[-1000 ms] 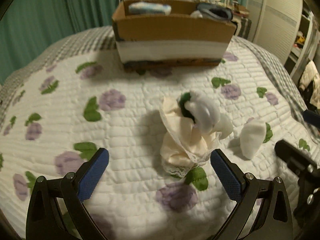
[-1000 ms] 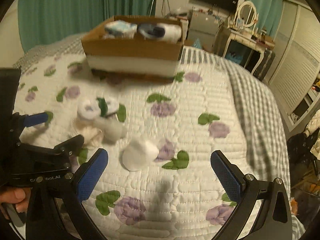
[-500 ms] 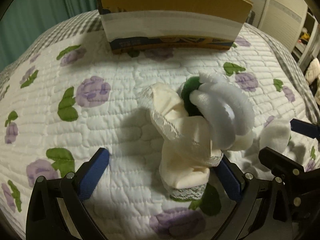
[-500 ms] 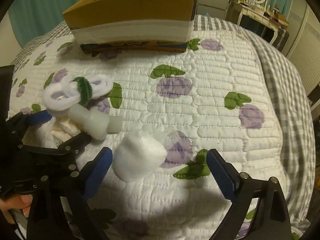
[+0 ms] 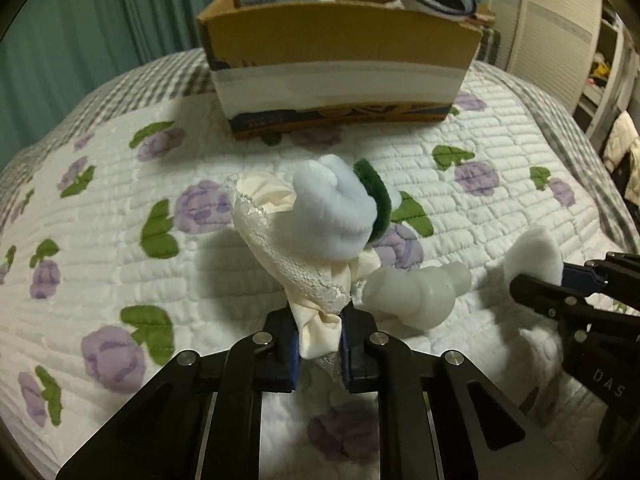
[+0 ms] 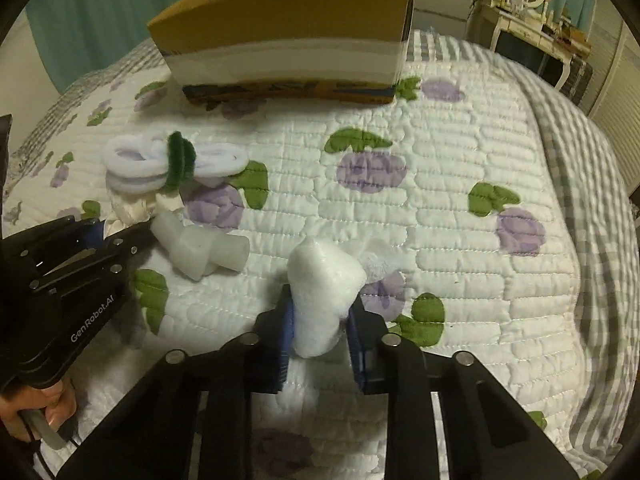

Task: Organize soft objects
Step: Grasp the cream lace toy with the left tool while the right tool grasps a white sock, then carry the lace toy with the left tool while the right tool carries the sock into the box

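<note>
Cream lace-trimmed cloth (image 5: 280, 248), bunched, carrying a pale blue-white fuzzy loop bundle (image 5: 334, 210) bound by a green band (image 5: 376, 196); its lower end is pinched between the closed pads of the left gripper (image 5: 320, 350). White foam wad (image 6: 322, 284), upright, is clamped in the right gripper (image 6: 320, 350). A translucent white plastic piece (image 5: 416, 294) lies between the two on the quilt (image 5: 120, 280), white with purple flowers and green leaves. Both grippers tilt downward; a hand (image 6: 36, 408) grips the left handle. Beyond stands a cardboard box (image 5: 340, 60) holding soft items; green curtains (image 5: 100, 20) behind.
</note>
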Tool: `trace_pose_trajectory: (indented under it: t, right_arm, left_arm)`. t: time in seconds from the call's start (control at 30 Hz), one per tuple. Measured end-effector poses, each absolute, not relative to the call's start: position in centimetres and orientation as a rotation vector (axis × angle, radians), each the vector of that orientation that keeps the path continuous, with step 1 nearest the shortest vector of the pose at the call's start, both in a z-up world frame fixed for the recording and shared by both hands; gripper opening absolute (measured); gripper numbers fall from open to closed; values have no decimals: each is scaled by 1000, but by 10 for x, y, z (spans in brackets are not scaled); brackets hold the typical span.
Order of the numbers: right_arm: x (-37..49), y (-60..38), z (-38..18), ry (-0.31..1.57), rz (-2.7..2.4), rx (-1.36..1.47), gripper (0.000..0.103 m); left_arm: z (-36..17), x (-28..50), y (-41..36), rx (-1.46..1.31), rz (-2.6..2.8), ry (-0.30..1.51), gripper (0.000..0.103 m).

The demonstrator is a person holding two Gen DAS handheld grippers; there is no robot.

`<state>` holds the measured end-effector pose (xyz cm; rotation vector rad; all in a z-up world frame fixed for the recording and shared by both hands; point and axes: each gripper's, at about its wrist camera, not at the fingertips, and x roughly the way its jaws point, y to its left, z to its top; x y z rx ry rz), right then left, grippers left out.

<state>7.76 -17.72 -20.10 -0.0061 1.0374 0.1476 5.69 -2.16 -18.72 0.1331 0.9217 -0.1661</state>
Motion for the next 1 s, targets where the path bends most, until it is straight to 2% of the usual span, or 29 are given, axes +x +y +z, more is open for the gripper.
trace_pose_trajectory:
  t: [0.63,1.0]
  right_arm:
    - [-8,-153,-111,738,77,-64,22]
    - [-57,-150,-11,532,86,-37,22]
  left_arm:
    - [-99,-29,0,95,-145,747,13]
    - [-11,-69,9,54,-155,554,13]
